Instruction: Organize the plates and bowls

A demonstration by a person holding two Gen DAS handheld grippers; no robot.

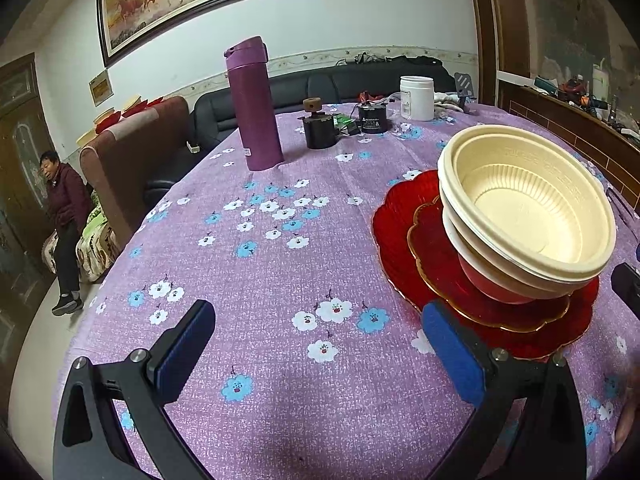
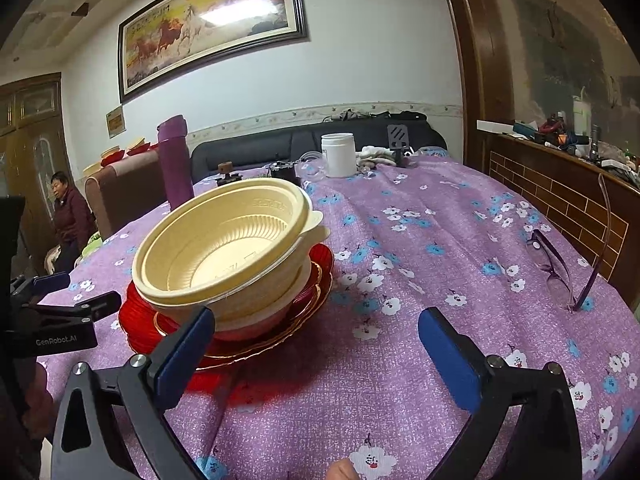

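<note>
A stack stands on the purple flowered tablecloth: red glass plates (image 1: 404, 248) at the bottom, a red bowl (image 1: 492, 288) on them, and nested cream plastic bowls (image 1: 532, 208) on top. In the right wrist view the same cream bowls (image 2: 224, 248) sit on the red plates (image 2: 140, 320). My left gripper (image 1: 316, 320) is open and empty, left of the stack, its right finger beside the plate rim. My right gripper (image 2: 316, 328) is open and empty, right of the stack, its left finger near the plates. The left gripper also shows in the right wrist view (image 2: 64, 292).
A purple flask (image 1: 254, 108), small black items (image 1: 320, 130) and a white jar (image 1: 417, 98) stand at the far side. Glasses (image 2: 556, 268) lie at the right. A sofa and a seated person (image 1: 64, 208) are beyond the table.
</note>
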